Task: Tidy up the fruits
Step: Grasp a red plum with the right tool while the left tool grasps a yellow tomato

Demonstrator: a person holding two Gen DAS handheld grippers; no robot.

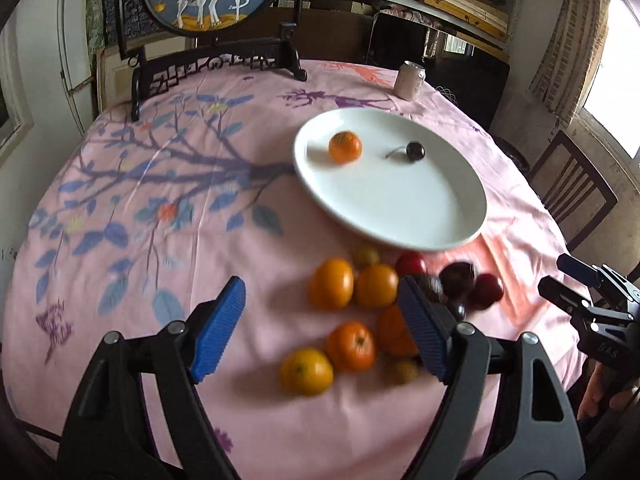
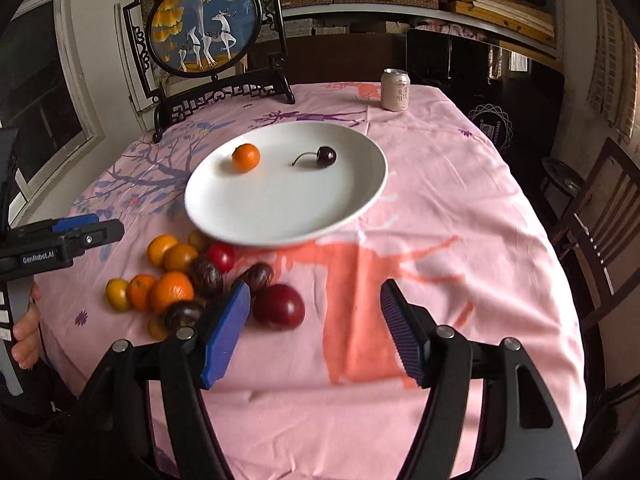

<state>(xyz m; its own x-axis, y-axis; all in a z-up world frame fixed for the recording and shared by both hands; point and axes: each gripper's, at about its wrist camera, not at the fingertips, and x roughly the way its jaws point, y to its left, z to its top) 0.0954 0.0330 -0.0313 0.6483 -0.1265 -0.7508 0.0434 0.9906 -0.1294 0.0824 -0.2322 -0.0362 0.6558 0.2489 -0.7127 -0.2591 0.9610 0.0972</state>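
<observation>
On the desk (image 2: 460,208), under a pink printed cloth, a white plate (image 2: 280,200) lies a little past the middle. Two fruits rest on it: a small orange (image 2: 245,157) at its ten o'clock and a dark cherry (image 2: 326,156) with a curved stem at its one o'clock, well apart from each other.

At the plate's seven o'clock, off its rim, the other fruit lies on the cloth in a loose heap (image 2: 180,280): several oranges and yellow-orange ones, a small red one close to the rim, some dark brown rough-skinned ones, and a big plum (image 2: 279,306) at the heap's four o'clock edge.

The left tongs (image 1: 322,328) stand wide open and hold nothing; in the left wrist view their blue pads frame the heap from above, the right pad (image 1: 424,332) hiding part of an orange. The right tongs (image 2: 314,330) are likewise open and empty, over bare cloth at the heap's three o'clock, with the left pad (image 2: 226,334) seen just beside the plum; whether it touches cannot be told.

A drink can (image 2: 395,90) stands upright at the desk's far edge, at the plate's one o'clock. A round deer screen (image 2: 204,24) on a black stand sits at the plate's eleven o'clock. A chair (image 2: 592,248) stands at the desk's three o'clock.
</observation>
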